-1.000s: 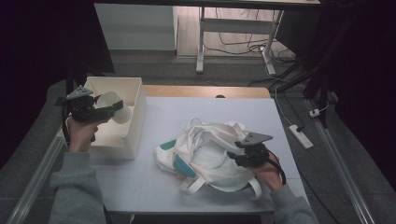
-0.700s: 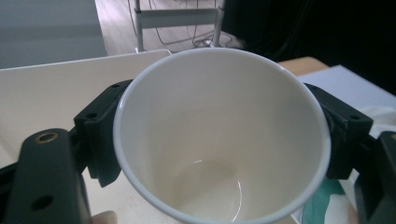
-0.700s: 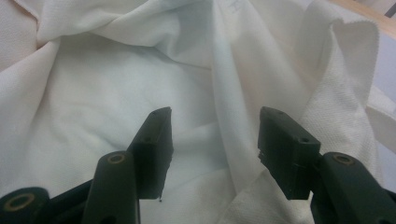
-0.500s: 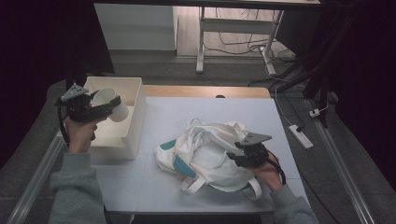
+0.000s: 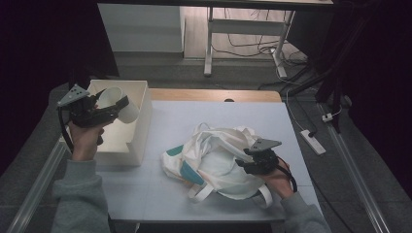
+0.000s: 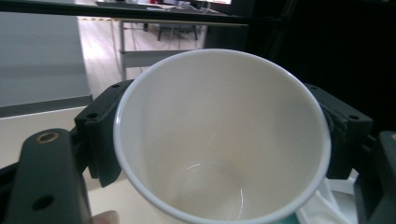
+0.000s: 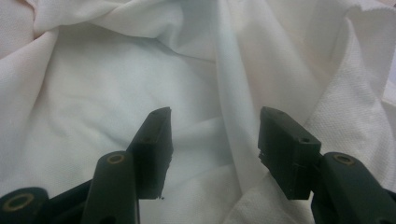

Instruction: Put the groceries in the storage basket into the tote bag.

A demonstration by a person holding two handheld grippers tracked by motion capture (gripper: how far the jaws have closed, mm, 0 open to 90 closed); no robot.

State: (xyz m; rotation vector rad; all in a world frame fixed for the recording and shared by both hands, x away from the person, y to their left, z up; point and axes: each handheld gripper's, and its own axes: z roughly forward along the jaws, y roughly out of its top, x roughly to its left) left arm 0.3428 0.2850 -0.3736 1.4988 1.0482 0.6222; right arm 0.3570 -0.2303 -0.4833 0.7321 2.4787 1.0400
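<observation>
Black two-jaw grippers [image 5: 114,108], grey sleeves [image 5: 80,199].

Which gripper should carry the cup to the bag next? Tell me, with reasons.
Left, probably. The left gripper is shut on the white cup above the white box, so it only has to travel across. The right gripper sits open on the cloth bag, well placed to steady it.

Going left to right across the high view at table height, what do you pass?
Left gripper clamped on a white cup → white box → white cloth bag → right gripper, jaws apart on the bag → power strip on the floor.
</observation>
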